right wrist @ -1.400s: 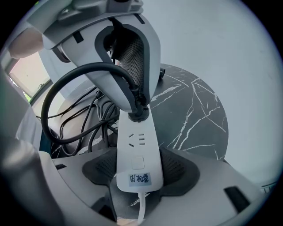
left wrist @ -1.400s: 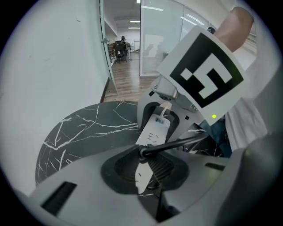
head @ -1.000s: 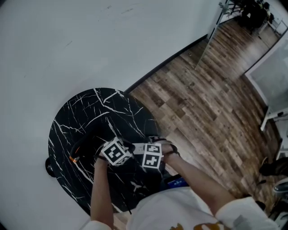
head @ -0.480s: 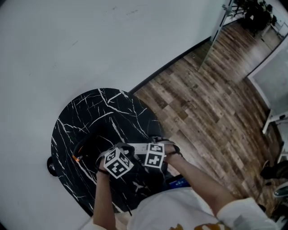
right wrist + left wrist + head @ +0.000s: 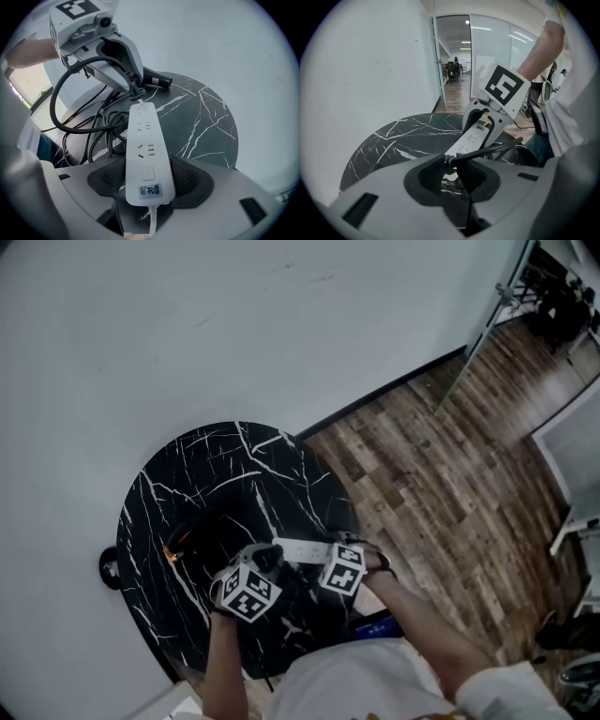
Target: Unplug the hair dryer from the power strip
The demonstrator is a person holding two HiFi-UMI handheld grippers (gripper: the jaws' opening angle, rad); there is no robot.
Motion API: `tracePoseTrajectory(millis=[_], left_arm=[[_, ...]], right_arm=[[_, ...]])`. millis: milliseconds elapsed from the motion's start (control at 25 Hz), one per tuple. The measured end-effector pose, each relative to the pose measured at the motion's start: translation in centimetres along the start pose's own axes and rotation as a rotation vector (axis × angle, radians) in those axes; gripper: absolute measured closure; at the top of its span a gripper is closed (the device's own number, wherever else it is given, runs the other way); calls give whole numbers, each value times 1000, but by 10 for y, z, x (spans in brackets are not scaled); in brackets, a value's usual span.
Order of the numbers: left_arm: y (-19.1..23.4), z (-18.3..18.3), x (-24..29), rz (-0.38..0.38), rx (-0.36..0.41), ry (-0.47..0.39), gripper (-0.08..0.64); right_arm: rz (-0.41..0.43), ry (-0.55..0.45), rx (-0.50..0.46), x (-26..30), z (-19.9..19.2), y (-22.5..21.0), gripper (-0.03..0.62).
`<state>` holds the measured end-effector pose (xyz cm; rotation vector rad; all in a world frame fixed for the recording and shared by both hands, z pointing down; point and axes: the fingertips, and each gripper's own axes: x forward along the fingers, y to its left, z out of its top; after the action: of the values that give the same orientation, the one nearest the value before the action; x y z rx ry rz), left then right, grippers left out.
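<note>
My right gripper is shut on the near end of the white power strip, which it holds flat over the black marble table. The two sockets that show on the strip are empty. At the strip's far end my left gripper is shut on the hair dryer's black plug; its cord runs off to the right. I cannot tell whether the prongs are still in the strip. The black hair dryer lies on the table behind. In the head view both grippers, left and right, meet over the strip.
Loose loops of black cord lie on the table left of the strip. The round table stands against a white wall. Wooden floor stretches to the right. The person's arms and white shirt fill the bottom of the head view.
My left gripper has tilted and drawn back toward the person, away from the right gripper's cube. The right gripper and the strip have kept still. The head camera has shifted a little.
</note>
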<state>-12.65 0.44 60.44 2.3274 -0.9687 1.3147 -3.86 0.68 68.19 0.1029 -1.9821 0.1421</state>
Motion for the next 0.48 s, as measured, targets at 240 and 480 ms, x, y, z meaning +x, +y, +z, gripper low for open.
tracePoseTrajectory(millis=[240,480], left_arm=[[9,-10,-4,105,-57,-37,480],[1,-18,7,88,-91,-13,421]], right_arm=[[-23,-80,47,-13,5,2,311],[-53,-120,70,-23,7,5,310]])
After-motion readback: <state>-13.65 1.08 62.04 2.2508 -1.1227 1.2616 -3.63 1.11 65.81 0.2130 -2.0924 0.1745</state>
